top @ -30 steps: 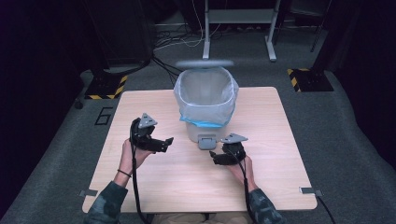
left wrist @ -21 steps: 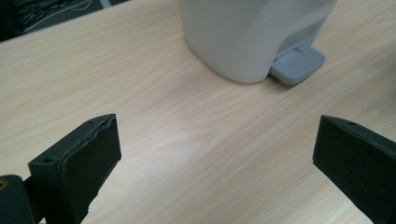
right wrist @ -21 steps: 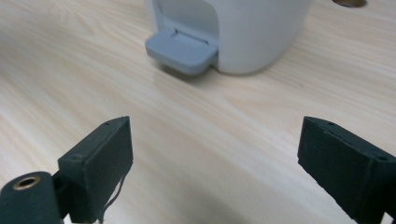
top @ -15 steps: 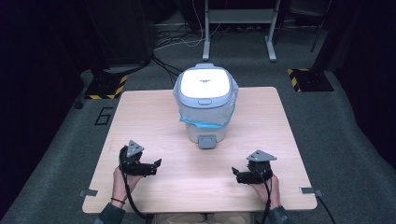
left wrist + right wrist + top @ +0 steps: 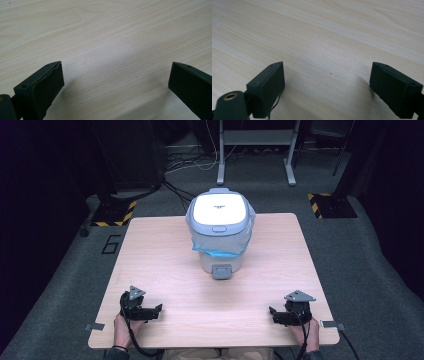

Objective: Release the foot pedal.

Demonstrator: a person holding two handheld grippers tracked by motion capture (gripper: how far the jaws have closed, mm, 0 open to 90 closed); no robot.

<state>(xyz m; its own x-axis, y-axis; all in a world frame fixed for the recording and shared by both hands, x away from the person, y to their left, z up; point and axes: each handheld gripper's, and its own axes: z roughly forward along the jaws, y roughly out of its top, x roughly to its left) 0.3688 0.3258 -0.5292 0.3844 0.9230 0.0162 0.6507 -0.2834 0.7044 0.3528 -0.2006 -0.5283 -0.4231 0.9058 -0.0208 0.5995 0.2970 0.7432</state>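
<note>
Since a second ago you're pulling both hands back: left tongs (image 5: 156, 310) and right tongs (image 5: 273, 314) are sitting released on the tabletop (image 5: 165, 250), grasping nothing, parked well clear of the closed bin (image 5: 220, 232) ahead between them.

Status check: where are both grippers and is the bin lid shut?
Left hand-held gripper open, empty, near table edge. Right hand-held gripper likewise. Bin mid-table, lid down. Nothing between.
</note>
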